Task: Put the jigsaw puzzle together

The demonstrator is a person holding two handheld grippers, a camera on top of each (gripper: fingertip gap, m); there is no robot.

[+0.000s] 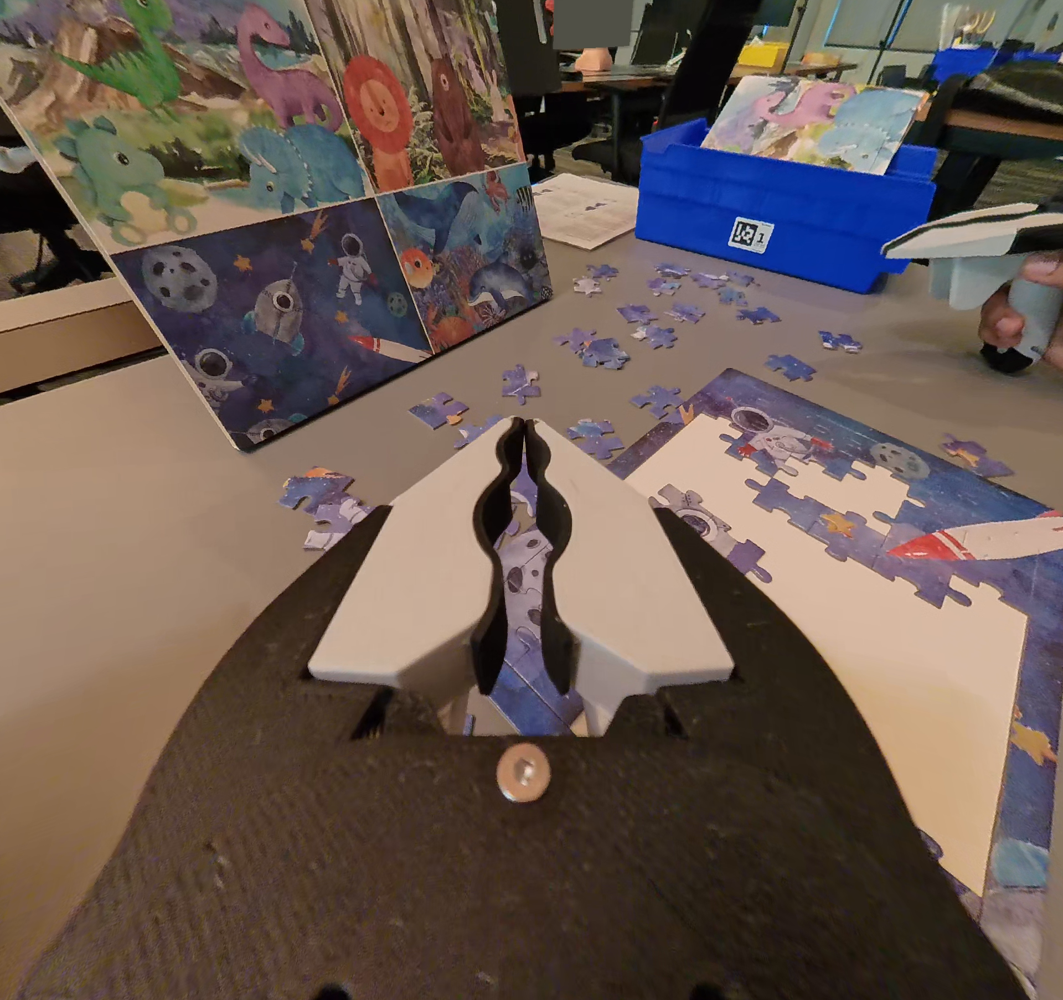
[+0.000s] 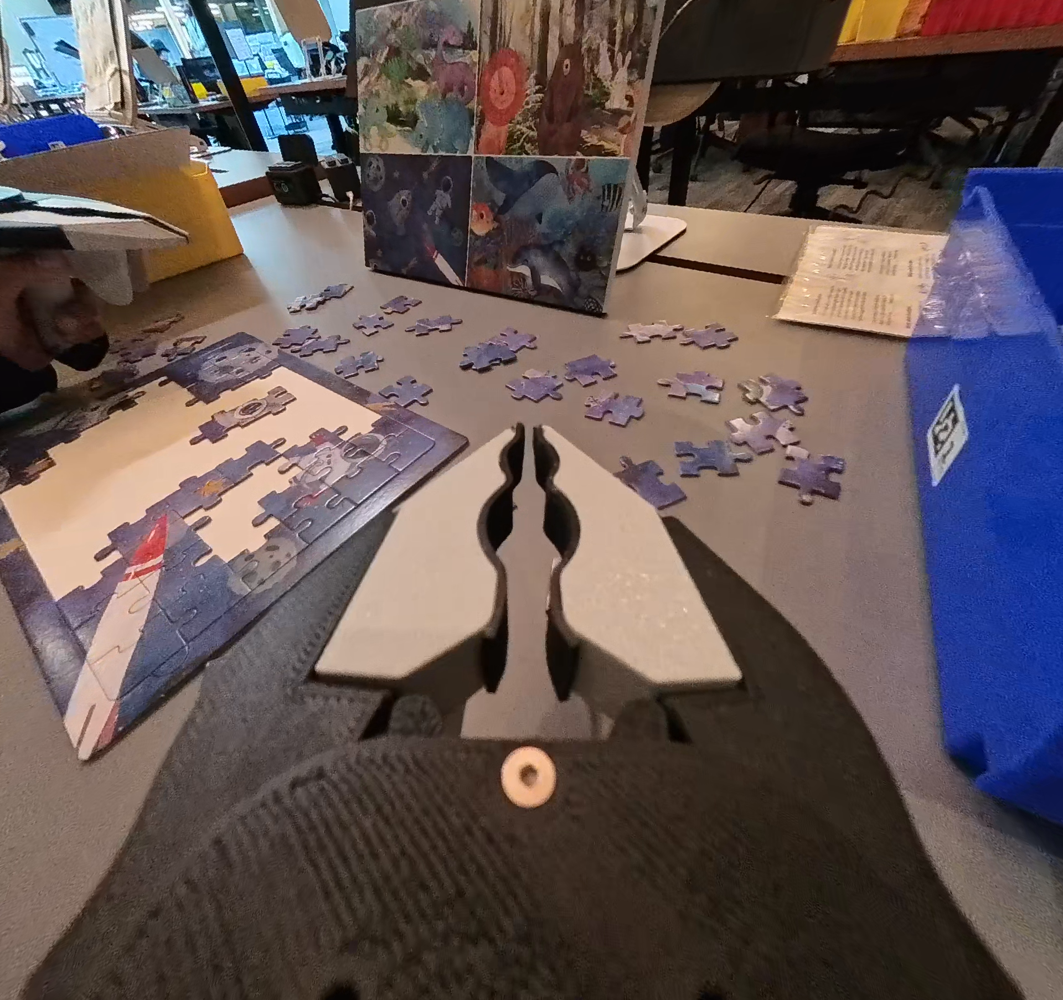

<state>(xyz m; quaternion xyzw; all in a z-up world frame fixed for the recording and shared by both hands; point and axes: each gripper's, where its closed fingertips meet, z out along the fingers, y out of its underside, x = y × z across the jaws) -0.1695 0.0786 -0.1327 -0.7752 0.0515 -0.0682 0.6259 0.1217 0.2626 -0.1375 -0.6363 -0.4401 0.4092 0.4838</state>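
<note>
My left gripper (image 1: 524,423) is shut, its black pads touching at the tips with nothing between them. It hovers over the near left corner of a space jigsaw board (image 1: 805,656), partly filled around a bare white middle. Placed pieces (image 1: 526,570) show through the hollow behind its pads. My right gripper (image 2: 528,429) is shut and empty above bare table, just right of the board (image 2: 144,443). The nearest loose piece (image 2: 653,481) lies to its right. Each gripper shows side-on in the other view, the right one (image 1: 888,251) and the left one (image 2: 184,236), with nothing at the tips.
Several loose blue-purple pieces (image 1: 520,383) (image 2: 615,406) are scattered on the grey table beyond the board. A picture panel (image 1: 259,167) (image 2: 494,127) stands propped behind them. A blue bin (image 1: 776,207) (image 2: 1001,455) sits at the right, beside a paper sheet (image 2: 863,282). A yellow box (image 2: 190,213) is at far left.
</note>
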